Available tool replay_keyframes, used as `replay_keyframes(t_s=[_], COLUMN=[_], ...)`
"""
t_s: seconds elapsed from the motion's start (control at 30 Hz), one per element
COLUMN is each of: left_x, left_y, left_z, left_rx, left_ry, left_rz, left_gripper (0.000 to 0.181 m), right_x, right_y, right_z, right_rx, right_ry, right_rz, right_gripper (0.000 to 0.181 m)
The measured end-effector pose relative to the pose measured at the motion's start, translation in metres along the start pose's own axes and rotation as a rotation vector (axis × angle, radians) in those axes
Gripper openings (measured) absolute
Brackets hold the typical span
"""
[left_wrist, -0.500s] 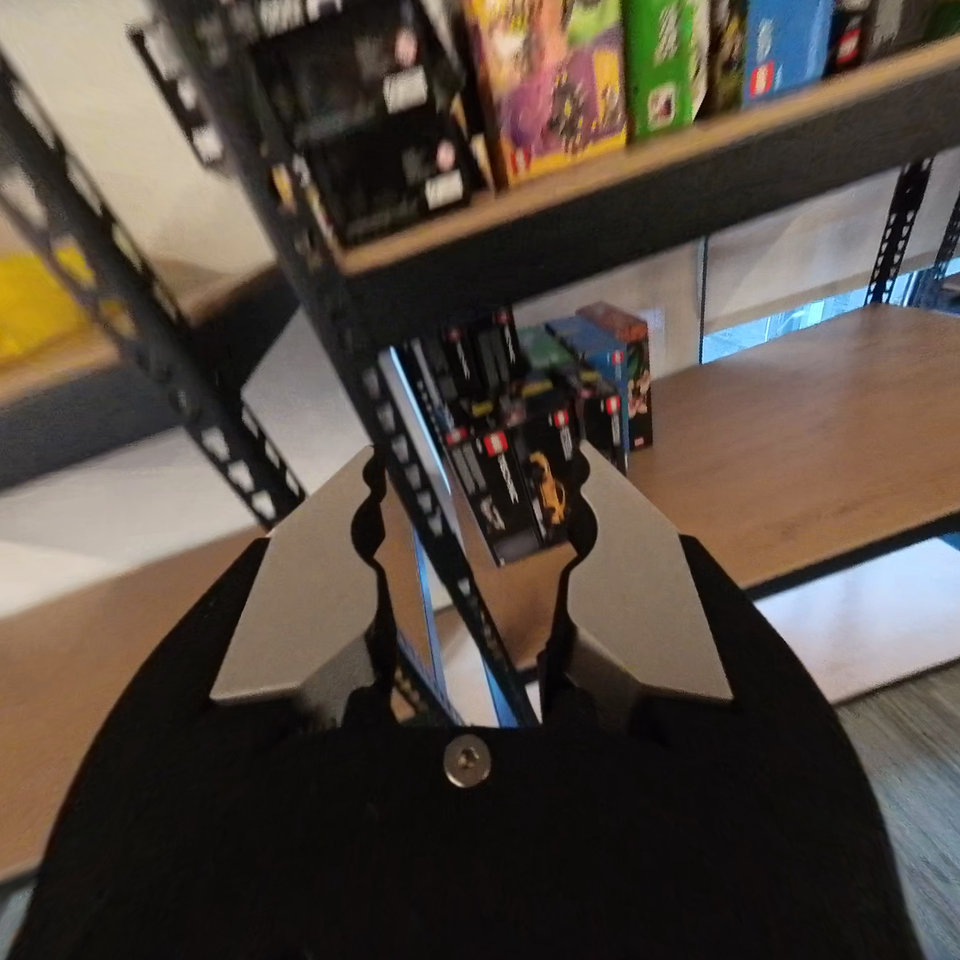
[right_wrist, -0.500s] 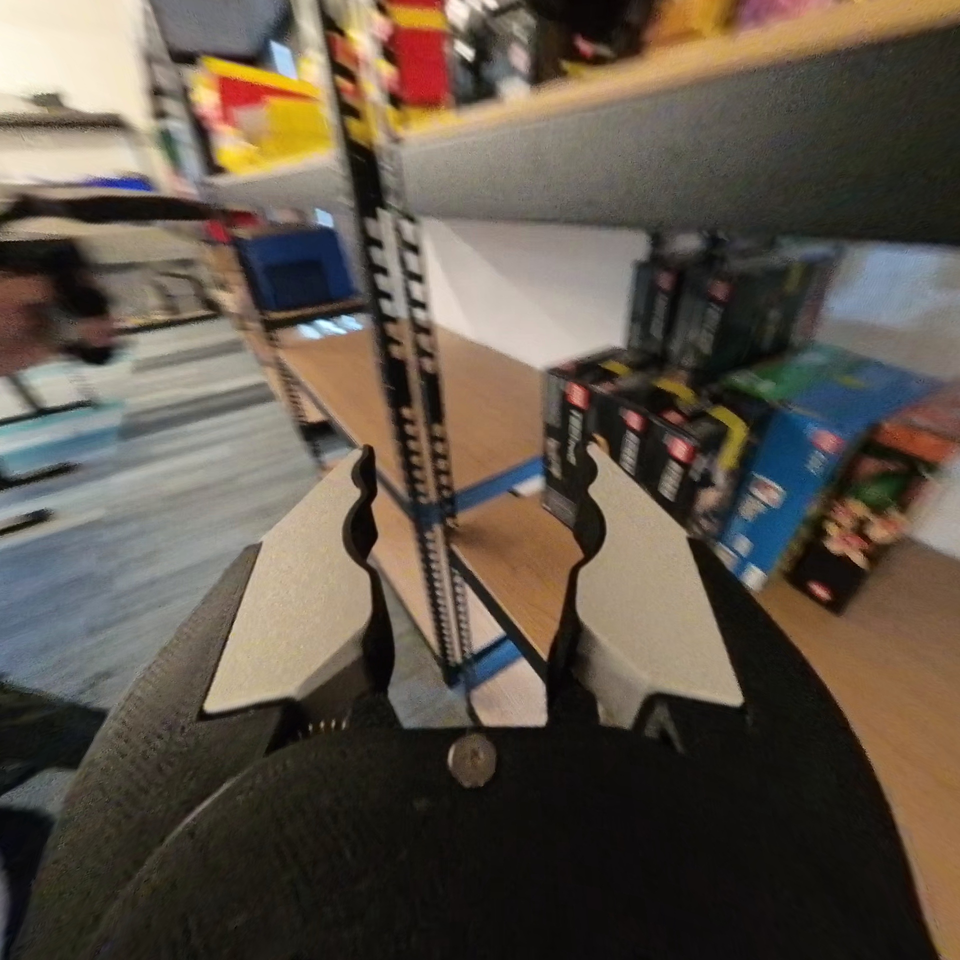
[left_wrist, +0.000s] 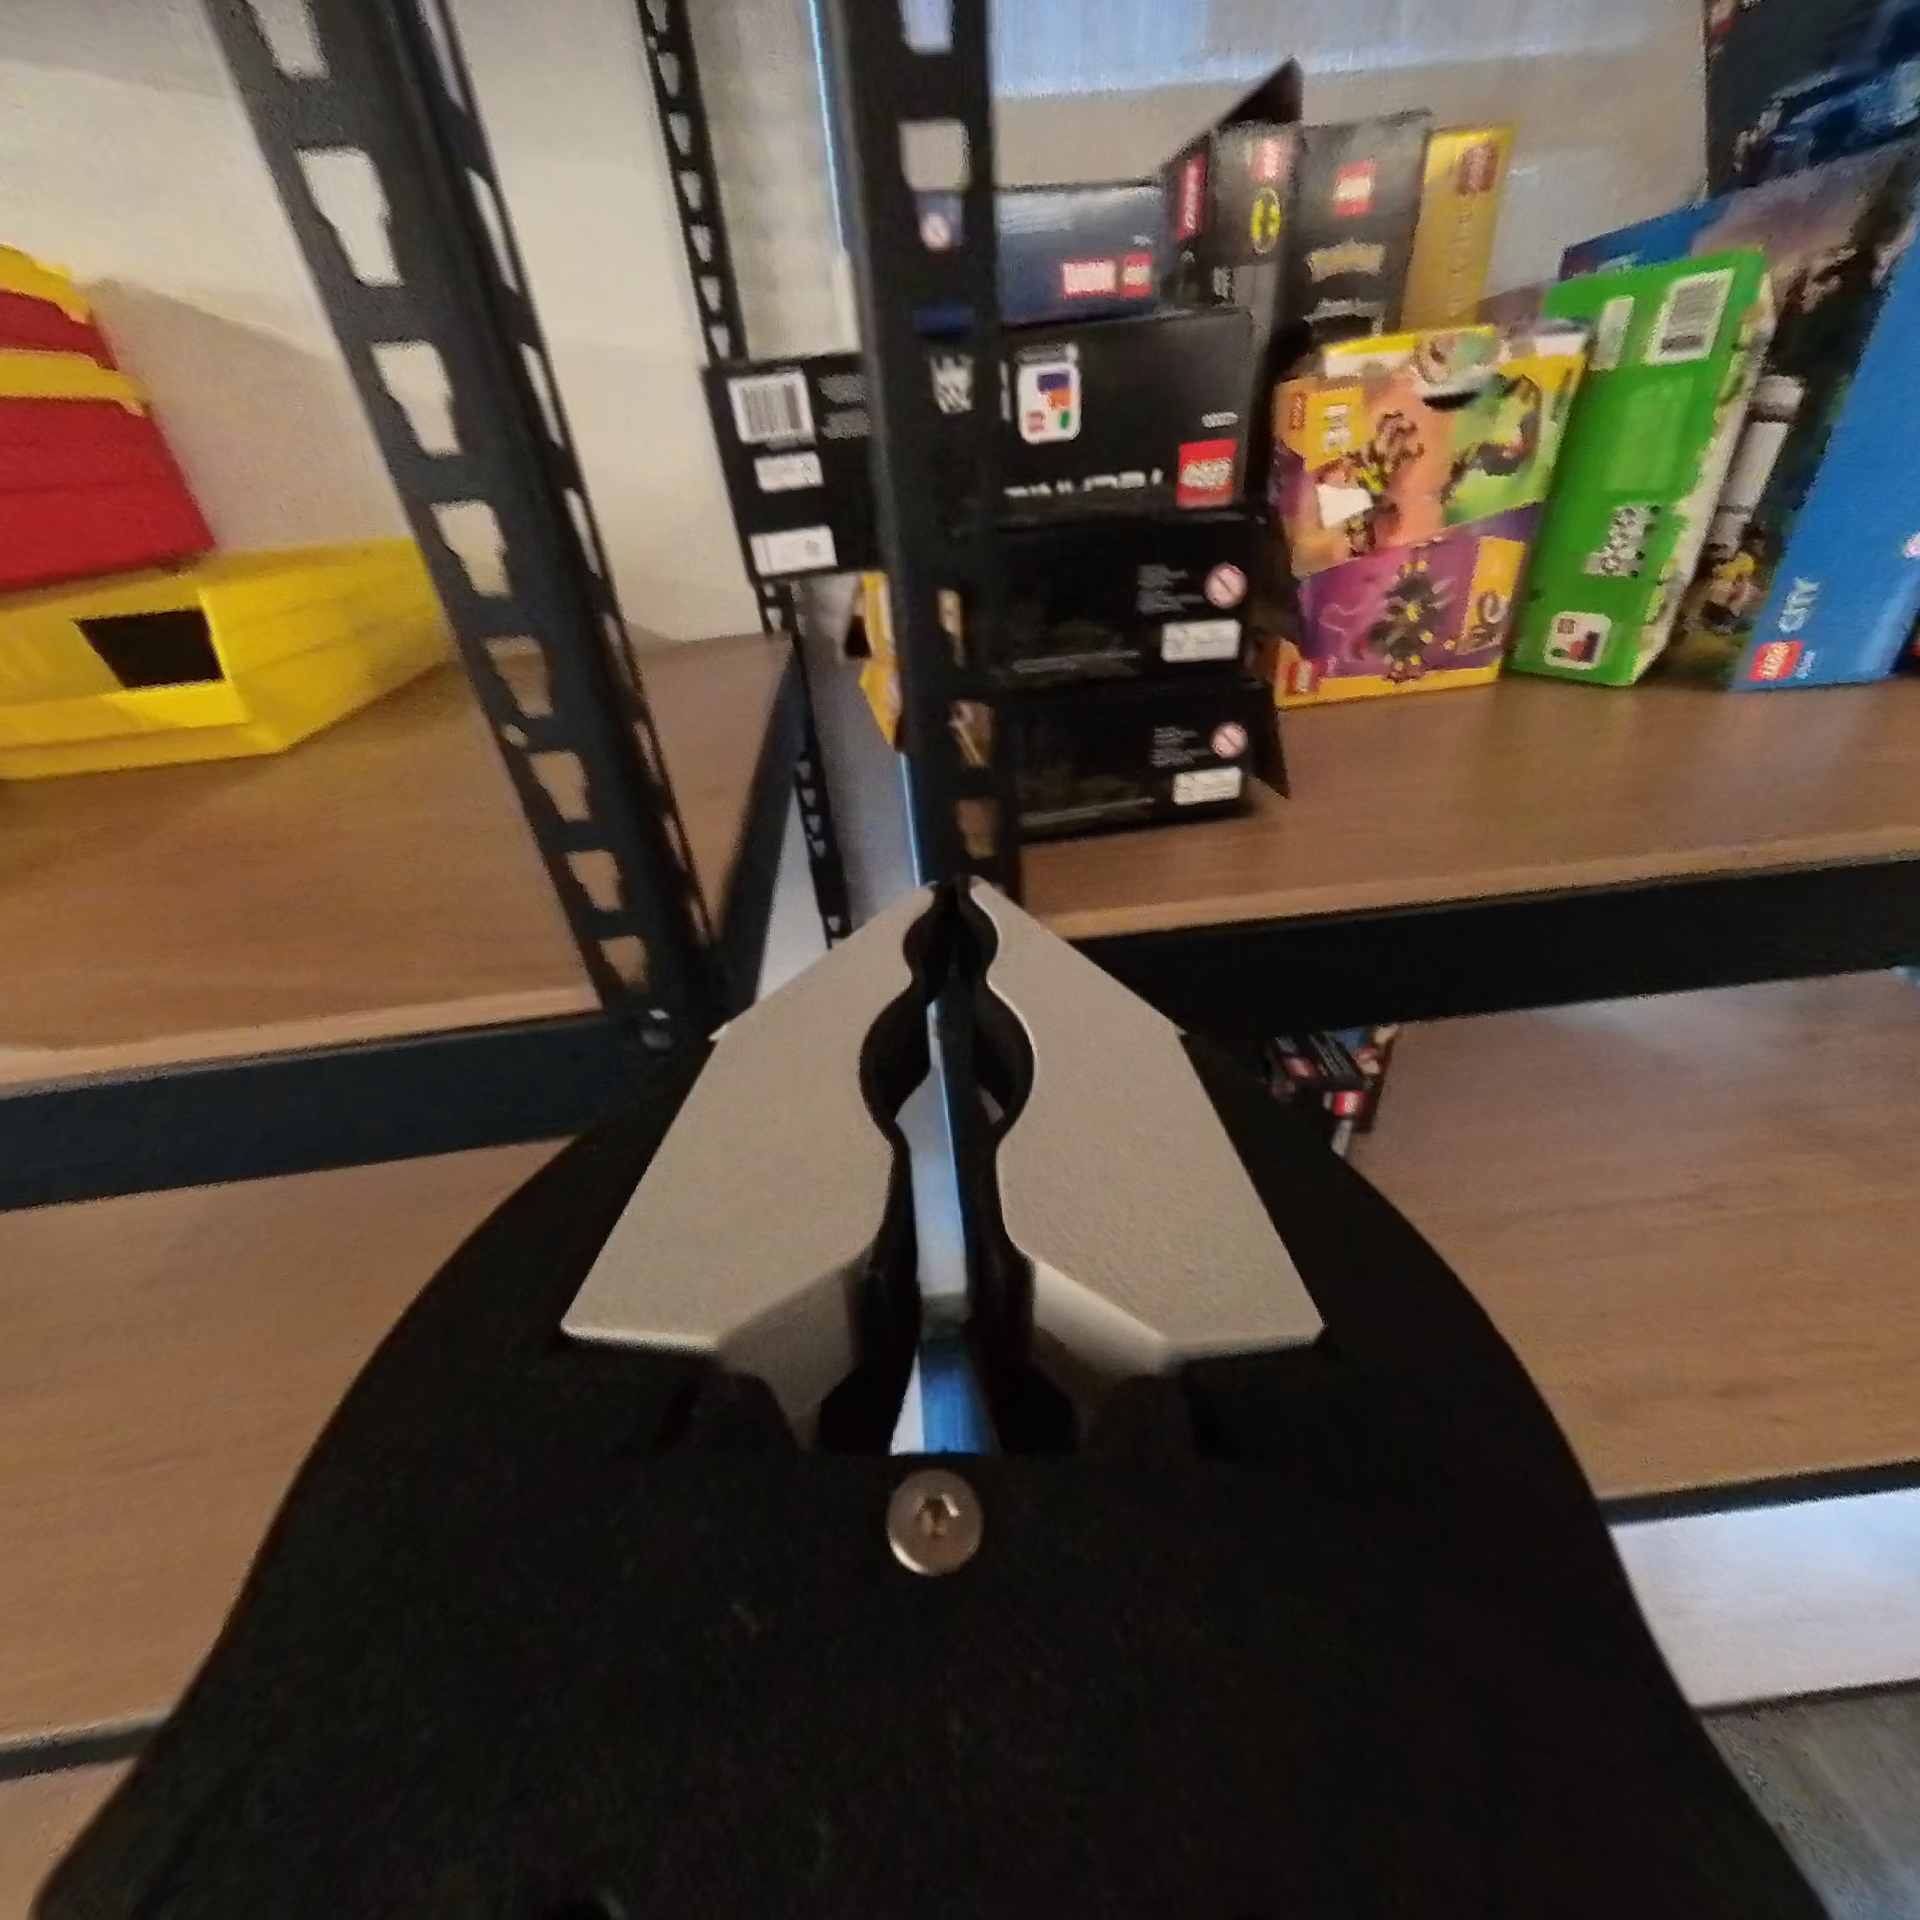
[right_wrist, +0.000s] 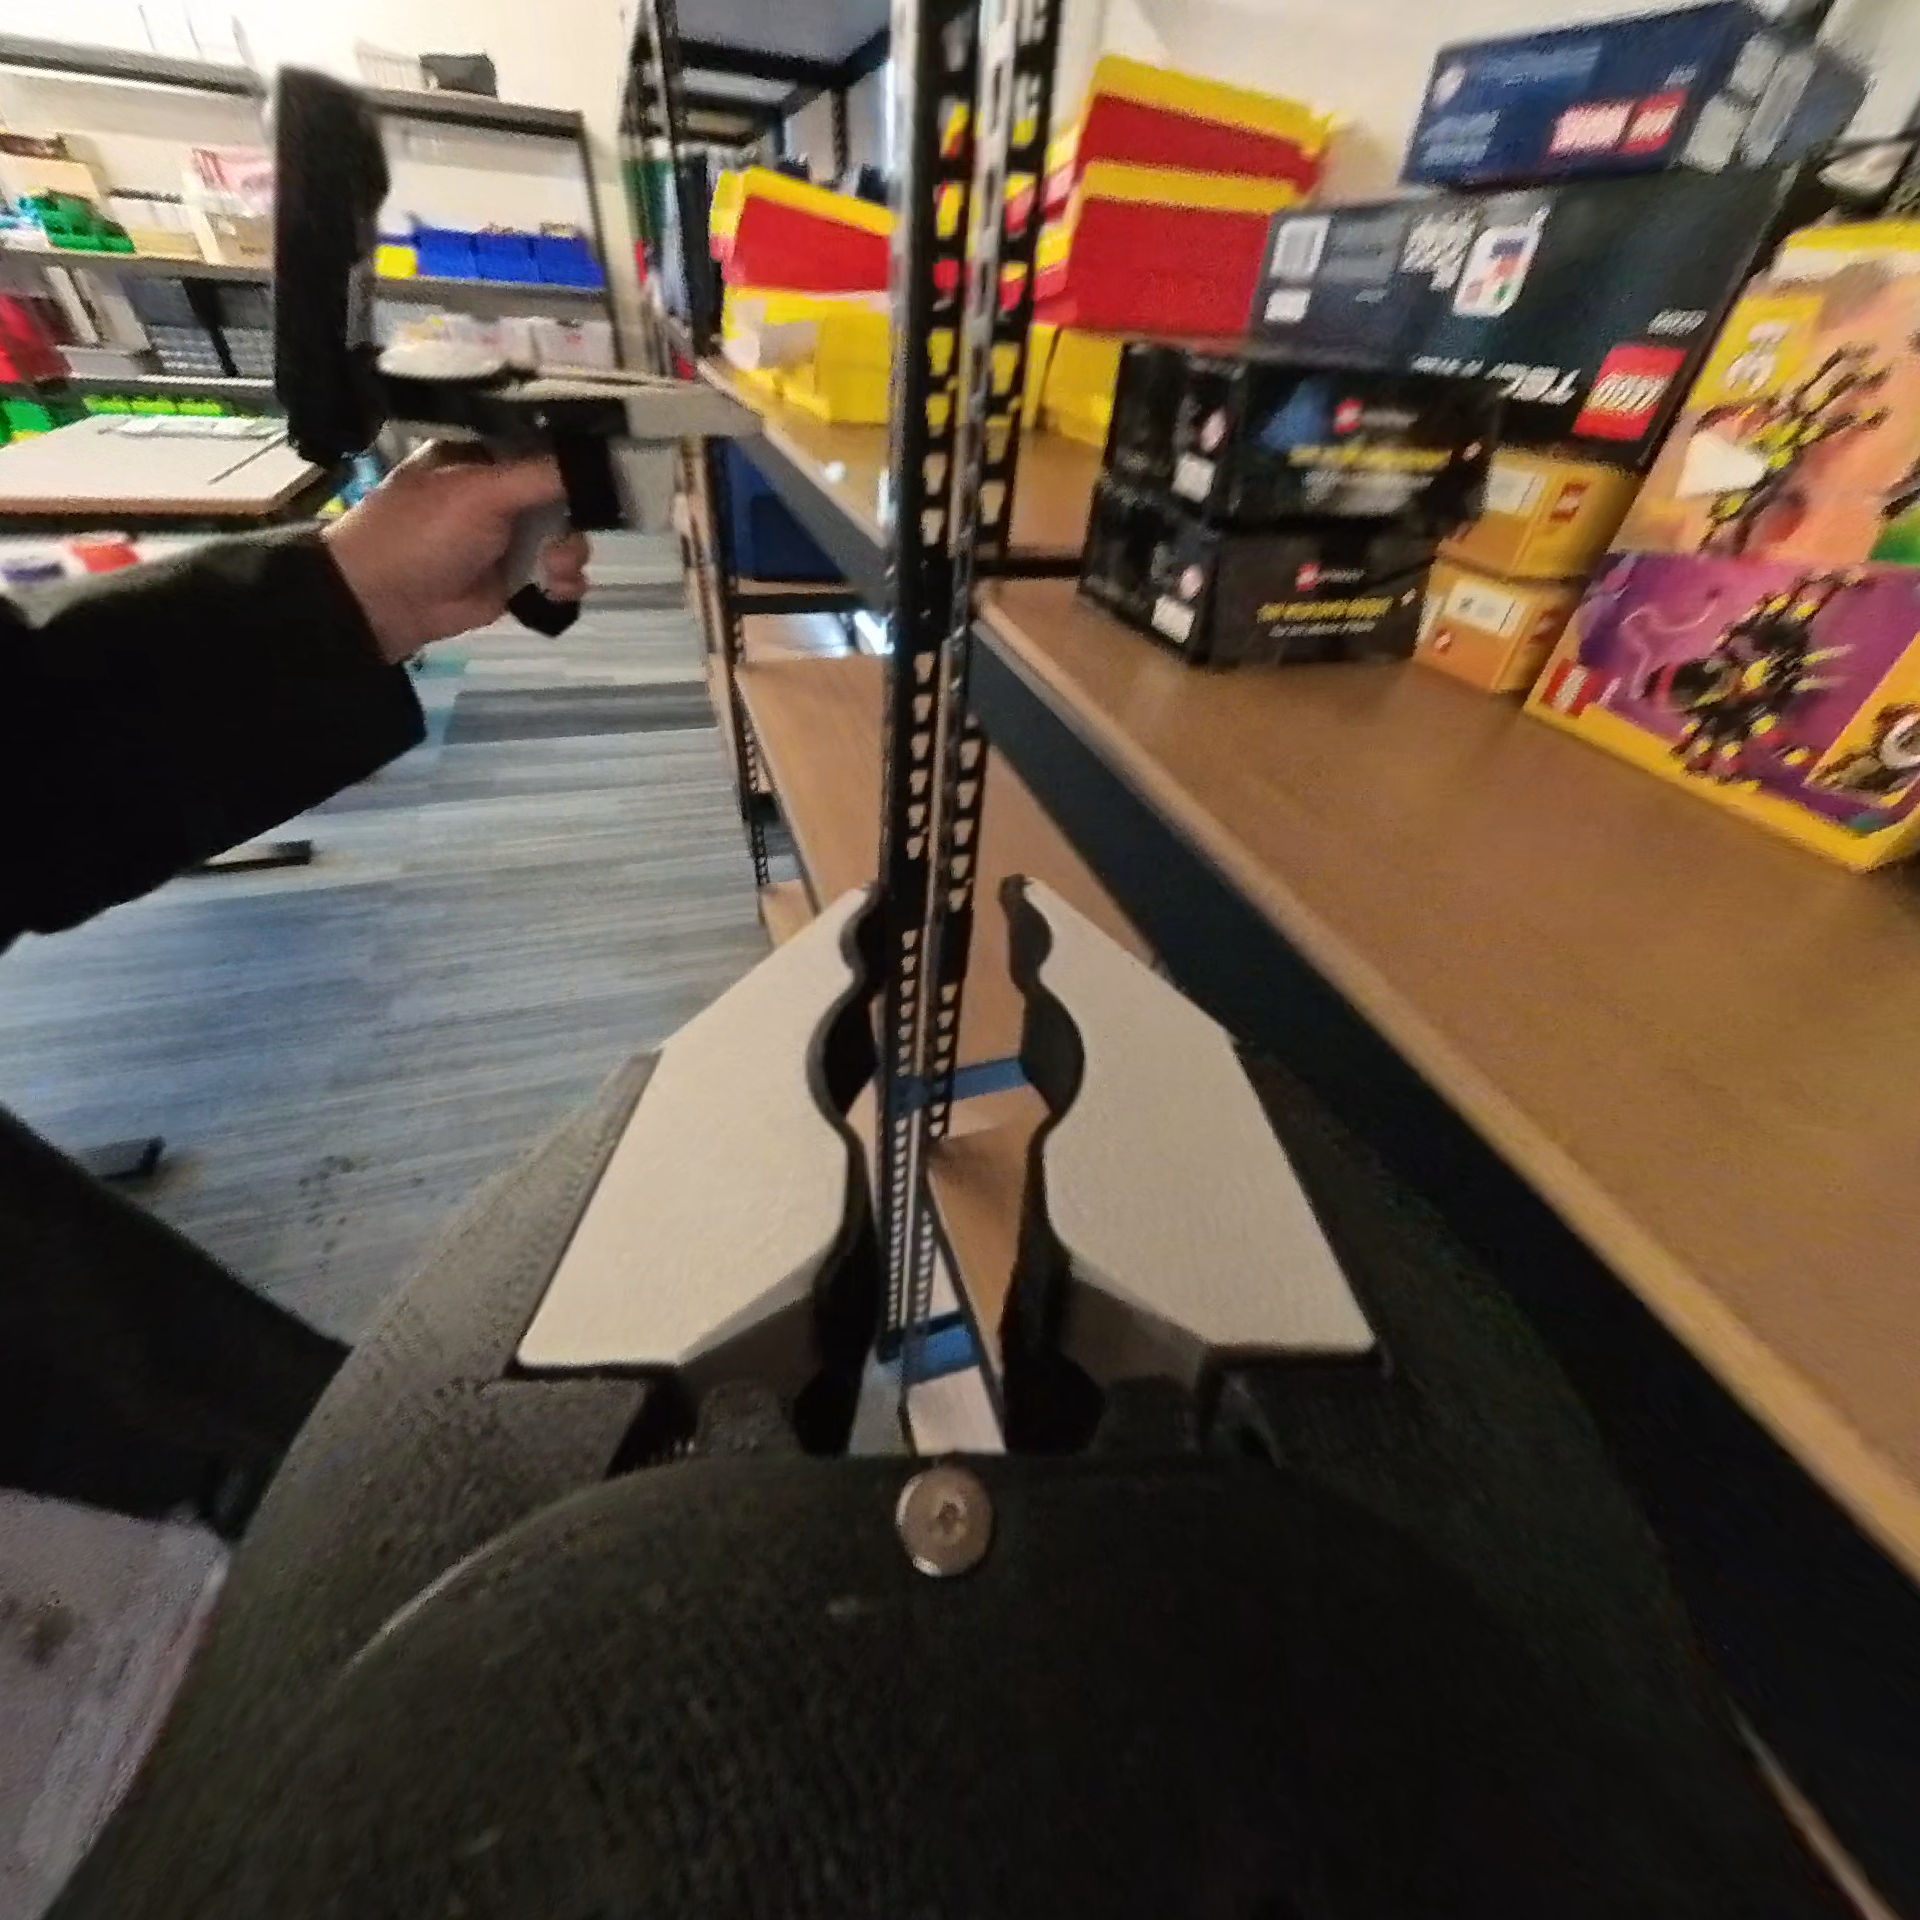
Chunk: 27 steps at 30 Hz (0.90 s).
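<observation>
before the black shelf upright (left_wrist: 928, 436), the left gripper (left_wrist: 958, 896) points with its tips pressed together and nothing between them. the right gripper (right_wrist: 935, 902) stands narrowly parted and empty, its gap framing the same kind of perforated post (right_wrist: 928, 582). on the wooden shelf (left_wrist: 1507, 790) stand two stacked black boxes (left_wrist: 1132, 675), a purple-and-yellow box (left_wrist: 1413, 520), a green box (left_wrist: 1631, 468) and a blue box (left_wrist: 1849, 499). yellow and red bins (left_wrist: 135, 582) sit nested on the neighbouring shelf; their contents cannot be seen. a hand (right_wrist: 457, 540) holds the left gripper's handle.
</observation>
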<state>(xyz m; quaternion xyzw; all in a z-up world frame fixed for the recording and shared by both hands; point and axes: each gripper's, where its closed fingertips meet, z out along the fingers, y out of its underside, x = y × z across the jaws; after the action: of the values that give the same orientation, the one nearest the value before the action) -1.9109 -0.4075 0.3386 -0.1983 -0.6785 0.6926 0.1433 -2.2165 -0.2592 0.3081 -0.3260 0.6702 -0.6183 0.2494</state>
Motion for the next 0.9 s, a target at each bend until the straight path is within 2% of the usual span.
replay_keyframes(t_s=[0.1, 0.17, 0.27, 0.33, 0.43, 0.53, 0.6, 0.67, 0.77, 0.9], left_x=[-0.025, -0.046, -0.1, -0.134, -0.163, -0.181, -0.179, -0.158, -0.122, -0.072], left_y=[-0.019, -0.028, -0.034, -0.043, -0.058, -0.063, -0.065, -0.066, -0.078, -0.087], left_z=[0.009, 0.014, 0.021, 0.029, 0.055, 0.104, 0.138, 0.16, 0.184, 0.202], left_rx=[0.059, 0.105, 0.141, 0.186, 0.227, 0.19, 0.215, 0.194, 0.208, 0.159], left_ry=[0.035, 0.055, 0.028, 0.078, 0.334, 0.537, 0.612, 0.776, 0.958, 1.2], left_rz=[-0.012, -0.023, -0.012, -0.008, -0.025, -0.013, 0.042, 0.034, 0.016, -0.026], left_gripper=[0.0, 0.0, 0.0, 0.0, 0.0, 0.0, 0.0, 0.0, 0.0, 0.0], right_x=[0.027, 0.042, 0.076, 0.094, 0.126, 0.151, 0.148, 0.148, 0.149, 0.15], right_y=[-0.033, -0.059, -0.092, -0.115, -0.131, -0.129, -0.128, -0.119, -0.093, -0.093], right_z=[0.03, 0.064, 0.126, 0.167, 0.223, 0.263, 0.282, 0.294, 0.301, 0.3], right_rx=[0.049, 0.068, 0.024, 0.025, -0.013, -0.063, -0.063, -0.089, -0.193, -0.143], right_ry=[0.008, -0.029, -0.028, -0.049, -0.022, 0.019, -0.041, -0.051, -0.008, -0.01], right_rz=[0.047, 0.103, 0.145, 0.153, 0.152, 0.108, 0.153, 0.211, 0.169, 0.266], right_gripper=[0.0, 0.0, 0.0, 0.0, 0.0, 0.0, 0.0, 0.0, 0.001, 0.001])
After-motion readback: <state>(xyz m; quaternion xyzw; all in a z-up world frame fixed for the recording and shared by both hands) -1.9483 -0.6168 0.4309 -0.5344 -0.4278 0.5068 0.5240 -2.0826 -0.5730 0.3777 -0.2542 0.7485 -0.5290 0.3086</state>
